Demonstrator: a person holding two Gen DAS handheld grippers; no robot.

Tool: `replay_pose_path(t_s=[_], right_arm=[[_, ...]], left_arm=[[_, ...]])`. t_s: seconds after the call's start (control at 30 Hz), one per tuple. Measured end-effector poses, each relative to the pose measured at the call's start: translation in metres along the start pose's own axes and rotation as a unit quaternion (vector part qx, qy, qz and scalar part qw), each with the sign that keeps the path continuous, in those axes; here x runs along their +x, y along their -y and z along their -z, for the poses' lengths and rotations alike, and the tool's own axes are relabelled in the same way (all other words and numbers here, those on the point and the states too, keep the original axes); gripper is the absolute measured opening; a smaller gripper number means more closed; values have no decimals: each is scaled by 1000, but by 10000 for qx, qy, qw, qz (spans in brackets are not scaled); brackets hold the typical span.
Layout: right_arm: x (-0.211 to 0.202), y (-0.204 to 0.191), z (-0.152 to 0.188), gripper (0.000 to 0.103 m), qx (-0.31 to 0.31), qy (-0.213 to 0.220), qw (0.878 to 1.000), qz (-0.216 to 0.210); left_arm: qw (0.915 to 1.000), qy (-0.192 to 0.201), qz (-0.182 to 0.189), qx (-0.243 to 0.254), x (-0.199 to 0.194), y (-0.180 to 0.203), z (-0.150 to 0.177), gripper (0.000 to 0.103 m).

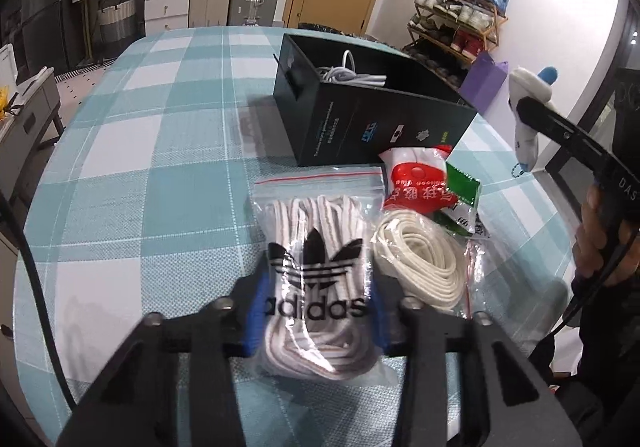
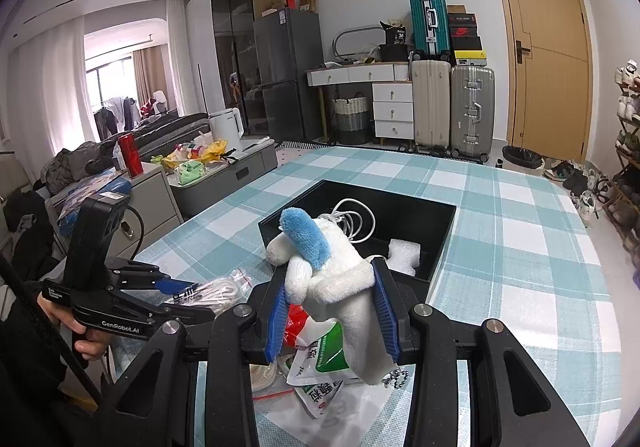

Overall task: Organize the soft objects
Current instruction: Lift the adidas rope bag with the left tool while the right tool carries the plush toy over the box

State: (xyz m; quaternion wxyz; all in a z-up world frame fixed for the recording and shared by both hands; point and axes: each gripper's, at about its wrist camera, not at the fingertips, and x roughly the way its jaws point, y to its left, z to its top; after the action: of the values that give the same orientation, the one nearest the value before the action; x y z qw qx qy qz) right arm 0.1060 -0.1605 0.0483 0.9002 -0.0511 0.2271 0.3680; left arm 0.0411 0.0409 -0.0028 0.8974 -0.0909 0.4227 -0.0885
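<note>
Left gripper [image 1: 318, 311] clamps the shoelace bag [image 1: 316, 279]; right gripper [image 2: 332, 311] pinches the plush toy [image 2: 336, 279], black box [image 2: 436, 243] just ahead, open tablecloth [image 2: 520, 247] rightward.

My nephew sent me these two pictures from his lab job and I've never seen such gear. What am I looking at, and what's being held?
No robot: a person holds a two-finger gripper in each hand, each carrying a fisheye camera.

Left camera's view: the left gripper is shut on a clear bag of white laces on the checked tablecloth. Beside it lie a cream cord coil and a red-and-green packet, before a black box.

Right camera's view: the right gripper holds a white-and-blue plush toy near that box.
</note>
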Motion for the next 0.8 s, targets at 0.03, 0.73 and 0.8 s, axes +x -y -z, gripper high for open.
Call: replay_pose_path(t_s=[0.03,0.73,0.8], right_arm=[[0,1,0,39,7,2,10000,-7],[11,-3,-21,39,81,264,9996,-32],[13,-1,-25,39,118,307,9995,-17]], left_arm=[[10000,55,-31,-11,-2,0,0,35],[9906,1099,-588,562,-24,39,-78,35],[9890,1170,-651,631,-22,44,-85,35]])
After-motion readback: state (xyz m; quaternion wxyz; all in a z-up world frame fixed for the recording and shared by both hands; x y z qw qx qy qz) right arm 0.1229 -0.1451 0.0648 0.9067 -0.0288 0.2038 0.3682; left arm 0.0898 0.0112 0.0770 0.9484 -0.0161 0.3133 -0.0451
